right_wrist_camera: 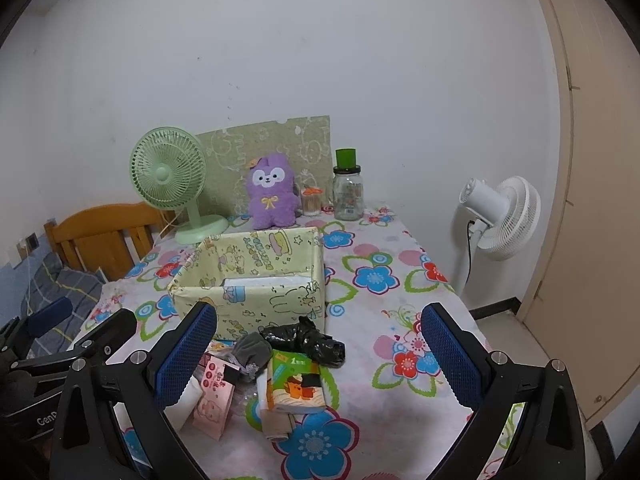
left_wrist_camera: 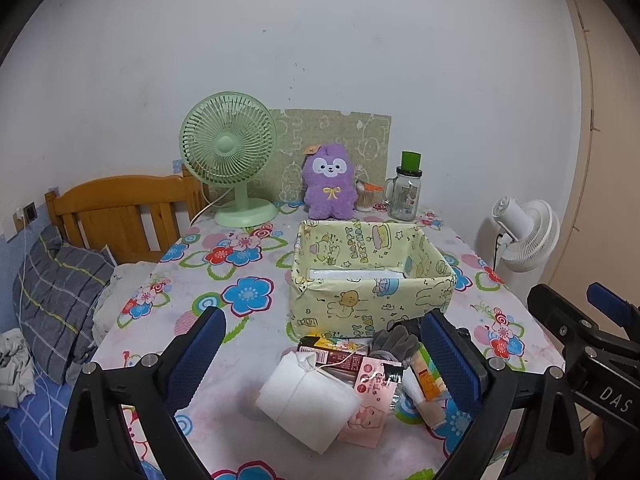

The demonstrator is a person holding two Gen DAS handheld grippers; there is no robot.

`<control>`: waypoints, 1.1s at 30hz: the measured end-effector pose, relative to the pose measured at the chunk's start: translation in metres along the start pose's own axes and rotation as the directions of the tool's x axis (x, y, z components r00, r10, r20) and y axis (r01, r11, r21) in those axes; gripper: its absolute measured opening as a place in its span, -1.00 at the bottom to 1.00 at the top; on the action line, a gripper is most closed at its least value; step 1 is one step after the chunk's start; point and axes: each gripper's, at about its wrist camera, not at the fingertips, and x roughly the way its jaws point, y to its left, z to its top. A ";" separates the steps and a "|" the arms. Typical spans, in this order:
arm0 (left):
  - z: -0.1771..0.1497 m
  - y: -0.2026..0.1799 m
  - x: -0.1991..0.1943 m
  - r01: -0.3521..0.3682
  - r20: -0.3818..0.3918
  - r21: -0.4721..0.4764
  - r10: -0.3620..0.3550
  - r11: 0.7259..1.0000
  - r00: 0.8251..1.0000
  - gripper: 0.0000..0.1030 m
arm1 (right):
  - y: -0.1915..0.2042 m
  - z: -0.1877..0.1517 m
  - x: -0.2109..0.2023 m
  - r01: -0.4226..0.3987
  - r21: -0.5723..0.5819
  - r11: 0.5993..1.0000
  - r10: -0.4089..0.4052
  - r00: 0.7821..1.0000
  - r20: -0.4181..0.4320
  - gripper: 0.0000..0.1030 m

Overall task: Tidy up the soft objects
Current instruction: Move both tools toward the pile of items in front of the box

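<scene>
A pile of small items lies on the flowered tablecloth (left_wrist_camera: 240,264) in front of a yellow cartoon-print box (left_wrist_camera: 360,304). In it are a folded white cloth (left_wrist_camera: 310,404), a grey glove (left_wrist_camera: 390,344), a pink packet (left_wrist_camera: 370,400), a green-and-orange tissue pack (right_wrist_camera: 294,384) and a crumpled black plastic bag (right_wrist_camera: 308,340). A purple plush toy (left_wrist_camera: 329,182) sits upright behind the box. My left gripper (left_wrist_camera: 323,320) hovers open over the pile, holding nothing. Beside it, my right gripper (right_wrist_camera: 320,312) is also open and empty, above the tissue pack and bag. The box (right_wrist_camera: 260,300) holds something flat and white.
A green desk fan (left_wrist_camera: 228,152), a padded board, a cotton-swab pot (left_wrist_camera: 366,196) and a glass jar (left_wrist_camera: 406,194) line the wall at the back. A white floor fan (left_wrist_camera: 524,236) stands past the table's right edge. A wooden headboard (left_wrist_camera: 120,208) and plaid pillow (left_wrist_camera: 60,292) lie left.
</scene>
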 end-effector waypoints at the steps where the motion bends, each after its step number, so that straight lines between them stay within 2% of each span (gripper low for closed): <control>1: 0.000 0.000 0.000 0.001 -0.001 0.000 -0.001 1.000 1.000 0.91 | 0.000 0.000 0.000 0.000 0.002 1.000 0.000 1.000 0.000 1.00; 33: -0.004 -0.002 0.002 -0.003 -0.004 0.001 0.003 1.000 1.000 0.89 | 0.000 -0.003 -0.002 -0.007 0.020 1.000 0.007 1.000 -0.004 0.99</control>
